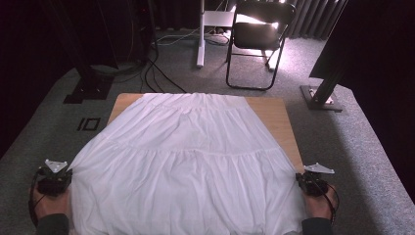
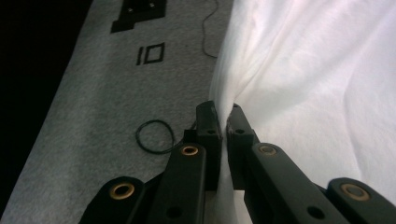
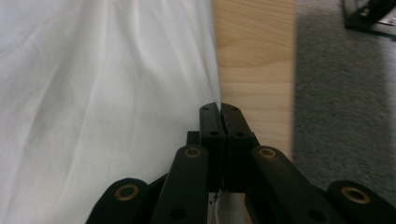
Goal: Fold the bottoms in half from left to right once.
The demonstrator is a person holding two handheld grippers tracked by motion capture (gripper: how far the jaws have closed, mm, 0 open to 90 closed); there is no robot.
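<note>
A white tiered skirt (image 1: 186, 156) lies spread flat over a wooden table (image 1: 274, 117), its wide hem toward me. My left gripper (image 1: 67, 174) is at the skirt's near left edge, off the table's side. In the left gripper view its jaws (image 2: 223, 109) are shut on a bunched fold of the white cloth (image 2: 303, 70). My right gripper (image 1: 299, 179) is at the near right edge. In the right gripper view its jaws (image 3: 219, 108) are shut on the skirt's border (image 3: 93, 84), beside bare wood (image 3: 252, 56).
Grey carpet surrounds the table. A black folding chair (image 1: 259, 34) and a white post (image 1: 200, 34) stand behind it, with cables (image 1: 156, 73) on the floor. A black stand base (image 1: 320, 95) is at the right. A black ring (image 2: 155, 136) lies on the carpet near my left gripper.
</note>
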